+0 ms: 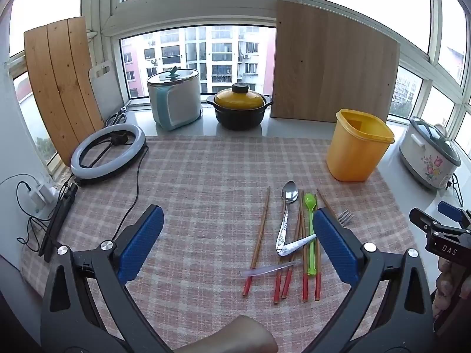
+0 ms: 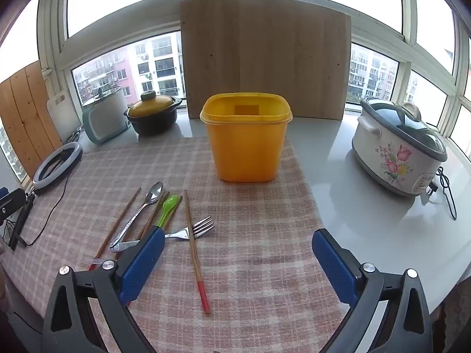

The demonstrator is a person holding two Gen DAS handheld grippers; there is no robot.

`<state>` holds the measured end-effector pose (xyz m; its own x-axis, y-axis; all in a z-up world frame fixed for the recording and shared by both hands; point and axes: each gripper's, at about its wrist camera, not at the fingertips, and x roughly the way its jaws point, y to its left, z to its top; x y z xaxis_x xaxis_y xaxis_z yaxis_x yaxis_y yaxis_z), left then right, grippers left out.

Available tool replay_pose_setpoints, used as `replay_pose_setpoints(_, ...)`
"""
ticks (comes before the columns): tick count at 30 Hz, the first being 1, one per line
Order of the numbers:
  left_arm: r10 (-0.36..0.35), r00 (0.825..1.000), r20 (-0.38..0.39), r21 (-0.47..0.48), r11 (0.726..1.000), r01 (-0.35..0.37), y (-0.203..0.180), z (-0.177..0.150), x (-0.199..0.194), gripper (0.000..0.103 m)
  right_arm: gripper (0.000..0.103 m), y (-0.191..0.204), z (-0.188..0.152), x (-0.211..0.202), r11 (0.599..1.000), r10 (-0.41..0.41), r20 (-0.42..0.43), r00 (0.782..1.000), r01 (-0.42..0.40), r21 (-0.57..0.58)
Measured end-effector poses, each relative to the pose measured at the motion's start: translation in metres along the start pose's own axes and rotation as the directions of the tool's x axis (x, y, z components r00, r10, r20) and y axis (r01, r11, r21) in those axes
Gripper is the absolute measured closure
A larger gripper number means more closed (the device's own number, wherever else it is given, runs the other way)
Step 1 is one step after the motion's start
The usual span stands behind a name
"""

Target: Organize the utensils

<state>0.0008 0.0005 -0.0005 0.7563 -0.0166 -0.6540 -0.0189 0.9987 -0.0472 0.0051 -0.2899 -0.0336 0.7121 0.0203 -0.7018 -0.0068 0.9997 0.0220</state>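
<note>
Both grippers wide open and empty; utensil pile lies ahead-left of the right one, ahead-right of the left one.

Right gripper (image 2: 237,260) holds nothing; the red-tipped wooden chopstick (image 2: 195,250) lies between its fingers, long axis running near-to-far, crossing the steel fork (image 2: 188,231). Left gripper (image 1: 238,241) is spread too, its right finger over the green plastic spoon (image 1: 309,226) and steel spoon (image 1: 287,214). Empty yellow plastic tub (image 2: 246,136) stands upright beyond, frame centre. Right looks nearer that chopstick.
</note>
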Motion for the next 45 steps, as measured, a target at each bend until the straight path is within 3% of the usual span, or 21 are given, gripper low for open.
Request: replay_pose_setpoints(45, -0.002, 1.000, 0.017, 0.023, 1.000, 0.002, -0.013, 0.009, 0.005, 0.000, 0.002, -0.001, -0.004, 0.008, 0.999, 0.009, -0.030, 1.000, -0.007, 0.043)
